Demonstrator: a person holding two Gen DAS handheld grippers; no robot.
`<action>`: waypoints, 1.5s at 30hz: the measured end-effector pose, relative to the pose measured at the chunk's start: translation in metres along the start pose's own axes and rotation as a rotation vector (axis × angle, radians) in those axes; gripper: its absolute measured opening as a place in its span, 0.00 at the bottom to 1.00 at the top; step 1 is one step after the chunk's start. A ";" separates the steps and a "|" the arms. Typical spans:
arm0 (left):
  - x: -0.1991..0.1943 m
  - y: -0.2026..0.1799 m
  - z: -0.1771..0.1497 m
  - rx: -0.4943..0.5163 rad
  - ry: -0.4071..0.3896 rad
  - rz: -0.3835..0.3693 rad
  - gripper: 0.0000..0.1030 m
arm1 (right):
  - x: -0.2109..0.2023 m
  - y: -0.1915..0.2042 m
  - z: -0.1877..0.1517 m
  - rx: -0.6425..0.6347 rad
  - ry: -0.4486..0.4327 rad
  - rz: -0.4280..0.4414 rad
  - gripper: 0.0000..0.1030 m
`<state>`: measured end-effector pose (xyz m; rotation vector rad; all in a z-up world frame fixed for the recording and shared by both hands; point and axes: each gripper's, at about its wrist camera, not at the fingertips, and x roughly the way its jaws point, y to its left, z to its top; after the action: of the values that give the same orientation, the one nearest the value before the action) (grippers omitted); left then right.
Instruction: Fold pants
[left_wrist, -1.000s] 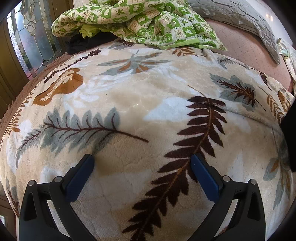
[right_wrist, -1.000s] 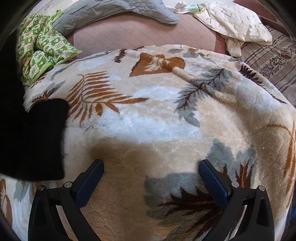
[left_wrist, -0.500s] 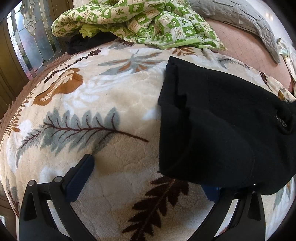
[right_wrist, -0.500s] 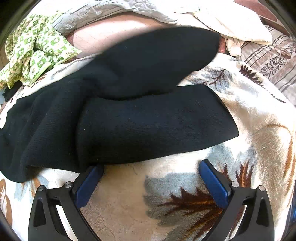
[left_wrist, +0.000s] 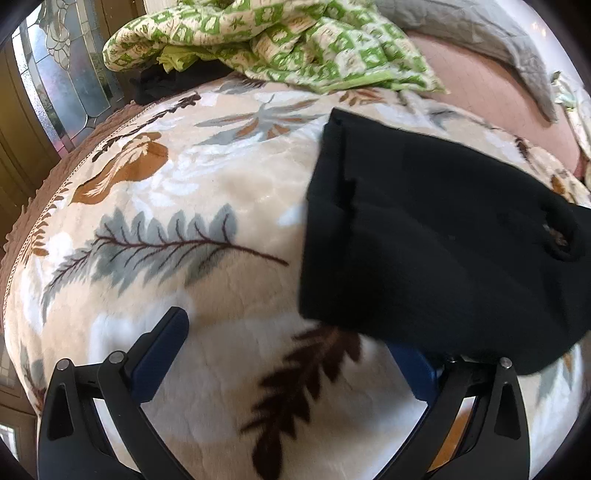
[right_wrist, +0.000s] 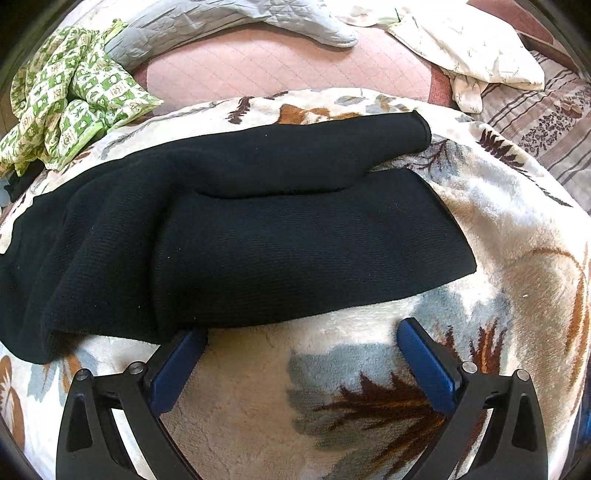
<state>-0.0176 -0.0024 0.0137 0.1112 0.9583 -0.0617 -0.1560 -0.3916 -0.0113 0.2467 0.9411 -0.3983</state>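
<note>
- Pants (right_wrist: 258, 236) are spread unfolded across the leaf-print blanket (right_wrist: 498, 229), legs splayed and overlapping.
- Left gripper (left_wrist: 295, 354) and right gripper (right_wrist: 301, 341) are both wide open, nothing held; pants edge is draped over each inner finger.
- Risk: blanket pile could be pinched along with the fabric.

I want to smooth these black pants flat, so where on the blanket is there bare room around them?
Bare leaf blanket lies left of the black pants, up to the green quilt. More lies beyond the leg ends and near the open right claw. Crowded: the pants overlap the open left claw.
</note>
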 end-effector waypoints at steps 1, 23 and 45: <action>-0.008 0.000 -0.001 -0.005 -0.014 -0.003 1.00 | -0.004 -0.001 -0.001 -0.010 0.003 0.006 0.99; -0.089 -0.054 0.007 0.032 -0.185 -0.118 1.00 | -0.081 0.007 -0.002 0.047 -0.114 0.149 1.00; -0.073 -0.072 0.004 0.041 -0.142 -0.136 1.00 | -0.068 0.003 0.000 0.047 -0.083 0.135 1.00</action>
<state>-0.0638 -0.0738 0.0711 0.0783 0.8221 -0.2119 -0.1901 -0.3737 0.0445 0.3317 0.8293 -0.3045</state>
